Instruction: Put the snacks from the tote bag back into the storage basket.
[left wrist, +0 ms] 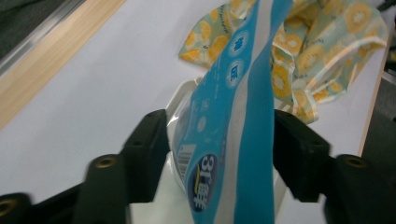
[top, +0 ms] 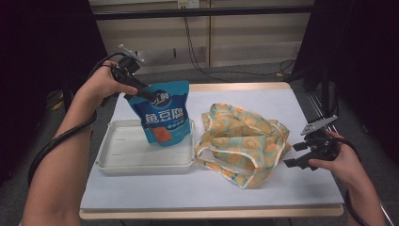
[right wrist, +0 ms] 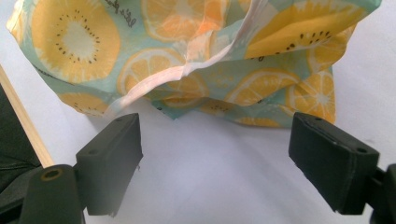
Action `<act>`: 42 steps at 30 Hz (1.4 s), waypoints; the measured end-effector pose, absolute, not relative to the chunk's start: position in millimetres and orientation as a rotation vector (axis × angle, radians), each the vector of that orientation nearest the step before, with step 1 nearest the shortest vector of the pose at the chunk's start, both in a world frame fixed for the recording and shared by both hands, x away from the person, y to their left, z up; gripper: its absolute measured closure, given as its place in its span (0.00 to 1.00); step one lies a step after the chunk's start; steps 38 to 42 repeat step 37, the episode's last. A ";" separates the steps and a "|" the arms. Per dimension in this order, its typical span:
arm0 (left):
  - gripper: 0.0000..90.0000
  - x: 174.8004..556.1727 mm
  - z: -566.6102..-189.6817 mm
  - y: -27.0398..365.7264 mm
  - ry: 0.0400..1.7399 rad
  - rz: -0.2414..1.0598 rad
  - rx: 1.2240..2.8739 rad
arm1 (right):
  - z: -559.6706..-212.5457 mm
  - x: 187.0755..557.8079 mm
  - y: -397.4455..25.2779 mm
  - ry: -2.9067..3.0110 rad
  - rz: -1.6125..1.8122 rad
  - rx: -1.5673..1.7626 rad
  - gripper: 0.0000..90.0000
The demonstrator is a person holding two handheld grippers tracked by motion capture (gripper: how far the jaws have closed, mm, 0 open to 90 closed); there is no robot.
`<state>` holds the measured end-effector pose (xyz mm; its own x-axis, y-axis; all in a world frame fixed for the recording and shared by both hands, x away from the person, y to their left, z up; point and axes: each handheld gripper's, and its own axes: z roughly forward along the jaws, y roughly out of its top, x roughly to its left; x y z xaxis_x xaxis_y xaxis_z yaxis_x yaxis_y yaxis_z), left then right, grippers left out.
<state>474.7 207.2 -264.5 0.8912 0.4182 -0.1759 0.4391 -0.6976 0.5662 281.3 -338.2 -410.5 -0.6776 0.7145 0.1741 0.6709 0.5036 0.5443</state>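
Glossy blue pouch (left wrist: 229,116) clamped at its top corner between left gripper (top: 141,90) jaws, hanging over white plastic tray (top: 117,157). Right gripper (right wrist: 215,163) spread wide, just beside crumpled fruit-print cloth bag (top: 244,136).

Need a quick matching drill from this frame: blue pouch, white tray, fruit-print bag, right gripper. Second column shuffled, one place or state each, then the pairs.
Things:
1. blue pouch
2. white tray
3. fruit-print bag
4. right gripper

Places or states:
A. lies crumpled on the table, right of the tray
B. open, jaws apart, just short of the bag's near edge
C. held by its top corner in the left gripper, lower end over the tray
D. sits flat on the table's left half, under the pouch

Pairs: 1-C, 2-D, 3-A, 4-B
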 end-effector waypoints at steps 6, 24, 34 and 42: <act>0.28 461.3 -259.9 217.1 0.646 -0.019 2.433 | -408.2 279.3 -337.6 2.655 0.910 1.240 0.19; 0.16 419.3 -278.5 245.0 0.747 0.052 2.357 | -403.1 278.1 -335.9 2.658 0.892 1.208 0.18; 0.13 405.0 -303.5 249.7 0.764 0.037 2.330 | -401.4 275.3 -339.9 2.641 0.892 1.226 0.17; 0.12 401.2 -309.0 250.1 0.772 0.039 2.318 | -401.3 276.0 -339.7 2.639 0.891 1.225 0.16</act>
